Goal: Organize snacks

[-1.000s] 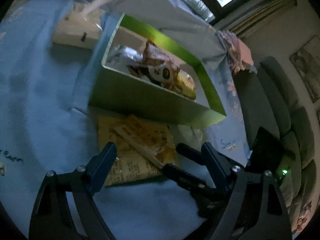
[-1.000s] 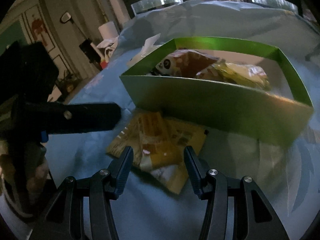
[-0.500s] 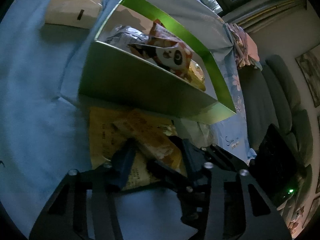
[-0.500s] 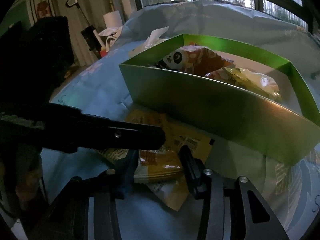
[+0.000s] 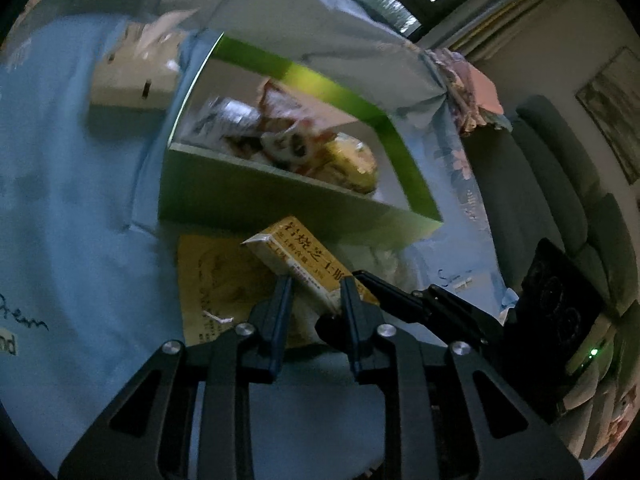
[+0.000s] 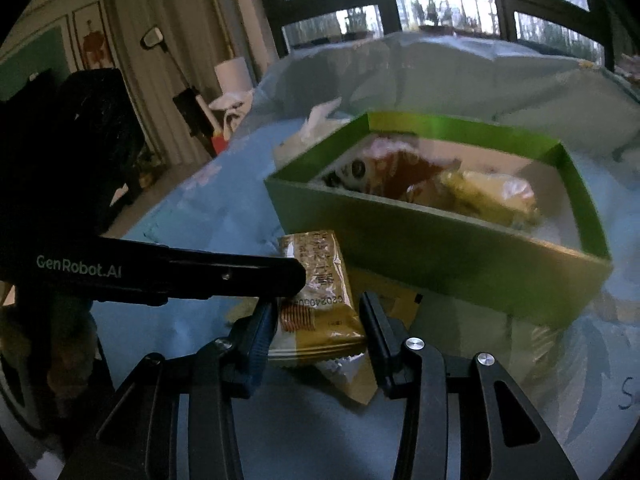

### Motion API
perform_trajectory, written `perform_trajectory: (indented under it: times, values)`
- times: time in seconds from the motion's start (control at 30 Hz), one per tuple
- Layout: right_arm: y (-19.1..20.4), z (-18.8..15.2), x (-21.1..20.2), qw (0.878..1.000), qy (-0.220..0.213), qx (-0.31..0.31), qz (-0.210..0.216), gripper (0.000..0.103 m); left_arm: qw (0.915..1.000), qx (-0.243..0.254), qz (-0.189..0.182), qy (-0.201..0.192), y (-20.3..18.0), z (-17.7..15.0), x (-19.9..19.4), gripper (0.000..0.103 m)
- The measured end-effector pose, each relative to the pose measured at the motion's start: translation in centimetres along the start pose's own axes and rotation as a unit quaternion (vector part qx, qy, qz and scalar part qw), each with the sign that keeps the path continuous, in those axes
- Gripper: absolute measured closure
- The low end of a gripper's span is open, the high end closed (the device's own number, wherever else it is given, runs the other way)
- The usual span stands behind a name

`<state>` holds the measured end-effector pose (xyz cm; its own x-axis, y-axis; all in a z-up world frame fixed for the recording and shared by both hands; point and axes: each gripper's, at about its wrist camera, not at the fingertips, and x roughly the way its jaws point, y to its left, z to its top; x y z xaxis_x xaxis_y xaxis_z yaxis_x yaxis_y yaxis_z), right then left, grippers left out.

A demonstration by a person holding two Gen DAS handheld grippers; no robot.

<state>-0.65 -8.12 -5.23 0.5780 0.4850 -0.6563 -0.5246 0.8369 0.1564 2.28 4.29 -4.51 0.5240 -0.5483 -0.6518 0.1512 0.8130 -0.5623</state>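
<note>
You have a blue cloth under everything, creased and printed with dark script at its 9 o'clock edge in the left wrist view. On it sits the green box, open-topped with a pale inside, filling the 1 to 3 o'clock part of the right wrist view. Inside it lie a red-brown panda-print bag and a yellow bag, blurred. A cream carton stands just beyond the box at 10 o'clock in the left view.

In front of the box's near wall, a flat yellow packet lies on the cloth. Above it is the snack pack: small, golden-brown with a pale end, dark characters, a printed date code and a ridged biscuit picture.

Both your tools are on that pack. Your left gripper is closing, its jaws nearly together with the pack's narrow side pinched between the pads. Your right gripper stands about half open, its fingers against the pack's two long edges.
</note>
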Motion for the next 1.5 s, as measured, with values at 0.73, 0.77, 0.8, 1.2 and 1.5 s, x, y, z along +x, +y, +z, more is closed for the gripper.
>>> perform_trajectory:
  times: [0.73, 0.77, 0.8, 1.2, 1.5]
  values:
    - [-6.1, 5.5, -2.6, 0.996, -0.073, 0.024, -0.055, 0.059, 0.9971, 0.068, -0.024, -0.024, -5.9, 8.0, 4.9, 0.081]
    - [-6.3, 5.7, -2.4, 0.995, -0.073, 0.024, -0.056, 0.059, 0.9971, 0.069, -0.024, -0.021, -6.0, 8.4, 5.5, 0.081]
    - [-6.5, 5.9, -2.2, 0.995, -0.072, 0.022, -0.061, 0.059, 0.9970, 0.071, -0.024, -0.019, -6.0, 8.7, 6.0, 0.081]
    - [-10.8, 7.2, -0.4, 0.989, -0.065, 0.071, -0.117, 0.059, 0.9982, 0.049, -0.012, -0.031, -4.4, 11.3, 7.9, 0.038]
    - [-12.6, 5.6, -4.3, 0.983, -0.083, 0.127, -0.099, 0.048, 0.9961, 0.033, 0.031, -0.075, -2.3, 10.2, 2.4, 0.021]
